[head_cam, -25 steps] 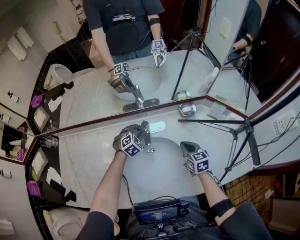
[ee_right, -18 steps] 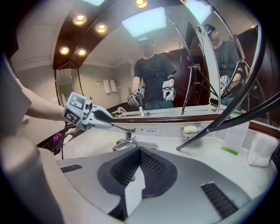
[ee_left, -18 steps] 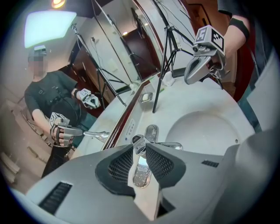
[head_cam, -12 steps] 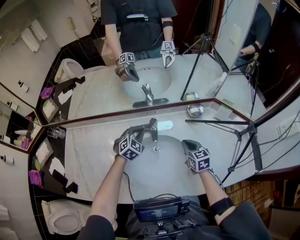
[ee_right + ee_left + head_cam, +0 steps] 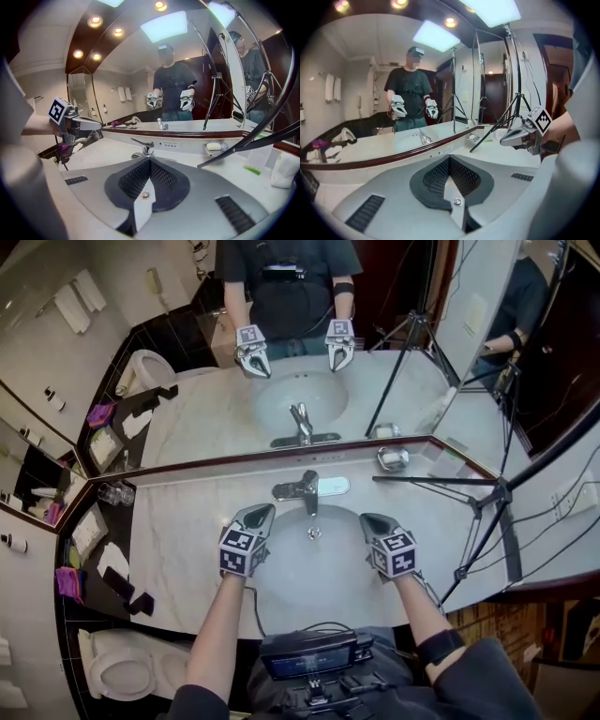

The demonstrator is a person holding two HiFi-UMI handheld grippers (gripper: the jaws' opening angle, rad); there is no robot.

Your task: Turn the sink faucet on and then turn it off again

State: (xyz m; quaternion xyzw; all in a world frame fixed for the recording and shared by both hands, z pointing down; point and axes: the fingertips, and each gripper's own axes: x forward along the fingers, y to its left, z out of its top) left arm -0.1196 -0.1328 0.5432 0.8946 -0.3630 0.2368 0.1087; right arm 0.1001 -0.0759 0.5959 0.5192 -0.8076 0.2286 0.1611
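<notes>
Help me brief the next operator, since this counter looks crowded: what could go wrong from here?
1. The tripod leg reaches across the counter beside the right gripper; an outward swing could knock it.
2. Both grippers are shut and clear of the faucet; nudging its polished lever with the left gripper closed might slip.
3. No water stream is discernible, so a lever left partly open could go unnoticed.
</notes>
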